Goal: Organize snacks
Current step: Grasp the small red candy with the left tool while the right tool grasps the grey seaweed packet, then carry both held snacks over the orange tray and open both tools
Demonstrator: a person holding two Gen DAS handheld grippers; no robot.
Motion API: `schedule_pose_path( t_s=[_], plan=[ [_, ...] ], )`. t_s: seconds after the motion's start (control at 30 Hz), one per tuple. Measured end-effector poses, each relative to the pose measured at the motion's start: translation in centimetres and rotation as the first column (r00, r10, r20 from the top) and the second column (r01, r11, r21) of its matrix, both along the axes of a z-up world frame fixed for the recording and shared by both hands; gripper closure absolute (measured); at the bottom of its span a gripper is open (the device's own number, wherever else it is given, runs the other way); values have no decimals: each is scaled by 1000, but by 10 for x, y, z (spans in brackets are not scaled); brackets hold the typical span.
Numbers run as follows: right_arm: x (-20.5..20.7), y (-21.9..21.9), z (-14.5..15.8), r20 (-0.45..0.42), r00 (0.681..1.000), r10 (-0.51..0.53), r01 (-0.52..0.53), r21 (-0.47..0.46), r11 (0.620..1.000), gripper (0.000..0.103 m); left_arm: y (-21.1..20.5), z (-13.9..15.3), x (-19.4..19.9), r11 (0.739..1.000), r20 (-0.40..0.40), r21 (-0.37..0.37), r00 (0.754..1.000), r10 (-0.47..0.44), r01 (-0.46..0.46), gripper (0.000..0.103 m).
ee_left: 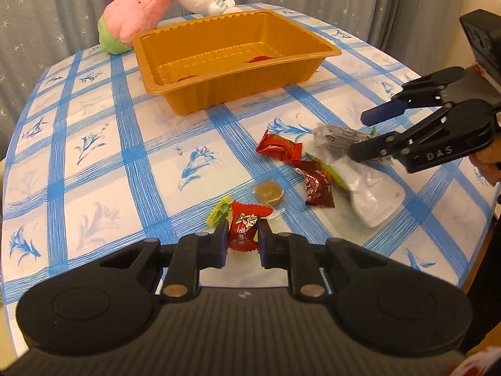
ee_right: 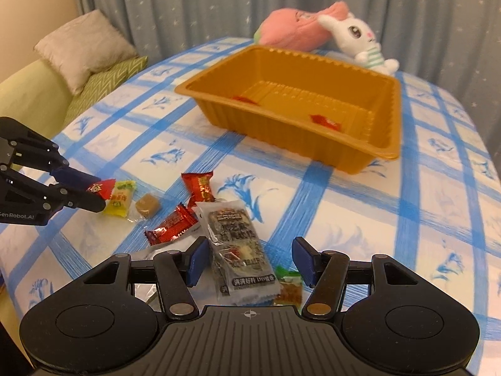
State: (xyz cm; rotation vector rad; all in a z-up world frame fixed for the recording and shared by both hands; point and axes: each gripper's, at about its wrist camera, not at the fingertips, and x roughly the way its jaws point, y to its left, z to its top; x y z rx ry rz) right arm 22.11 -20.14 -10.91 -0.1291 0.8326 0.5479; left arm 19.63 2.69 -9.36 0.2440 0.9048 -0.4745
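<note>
At the bottom centre of the left wrist view, the left gripper (ee_left: 243,242) has its fingers closed on a red candy (ee_left: 246,229) printed with a cartoon face and characters too small to read; the same candy shows at the left edge of the right wrist view, pinched at the tips. On the far right of the left view, the right gripper (ee_left: 357,134) carries the letters "DAS" on its body; in the right view the left gripper's body reads "GenRobot.AI". The right gripper's fingers stand apart, on either side of a clear packet of dark snack (ee_right: 239,250) with white Chinese print on a black band; whether they touch it I cannot tell. A yellow candy (ee_right: 120,199) and a tan cube sweet (ee_right: 147,204) lie just beside the held candy; two red wrappers (ee_right: 184,206) lie between them and the packet. A white bag (ee_left: 372,197) lies partly under the right gripper, its print unreadable. The gold tray (ee_left: 325,51) sits in the upper middle, with two red pieces inside, half hidden by its wall; bare checked worktop (ee_left: 103,144) lies between tray and snacks. Two plush toys (ee_left: 147,12) rest behind the tray, against the curtain.
</note>
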Motion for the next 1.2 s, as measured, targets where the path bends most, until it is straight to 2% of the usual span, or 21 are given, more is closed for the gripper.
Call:
schedule_pose_path(
  t_s=[0.23, 0.3, 0.33, 0.53, 0.77, 0.8, 1.2],
  plan=[
    [8, 3, -5, -52, 999, 4, -3, 18, 1000, 45, -3, 1, 1, 1000, 5, -15, 1000, 4, -4, 86],
    [8, 6, -7, -61, 998, 13, -13, 12, 1000, 59, -4, 2, 2, 1000, 7, -18, 1000, 5, -5, 86],
    [8, 6, -7, -62, 998, 14, -13, 13, 1000, 60, -4, 2, 2, 1000, 9, -18, 1000, 5, -5, 86],
    [12, 4, -7, -69, 997, -20, 23, 35, 999, 60, -9, 3, 3, 1000, 9, -22, 1000, 13, -13, 86],
    [15, 17, -14, -52, 998, -29, 28, -11, 1000, 60, -13, 3, 5, 999, 15, -22, 1000, 23, -23, 86],
    [16, 17, -14, -52, 998, -35, 35, -10, 999, 63, -13, 3, 6, 999, 17, -25, 999, 27, -27, 86],
    [13, -11, 19, 17, 982, -186, 184, 96, 978, 65, -19, 25, 16, 989, 72, -100, 991, 116, -108, 86]
  ],
)
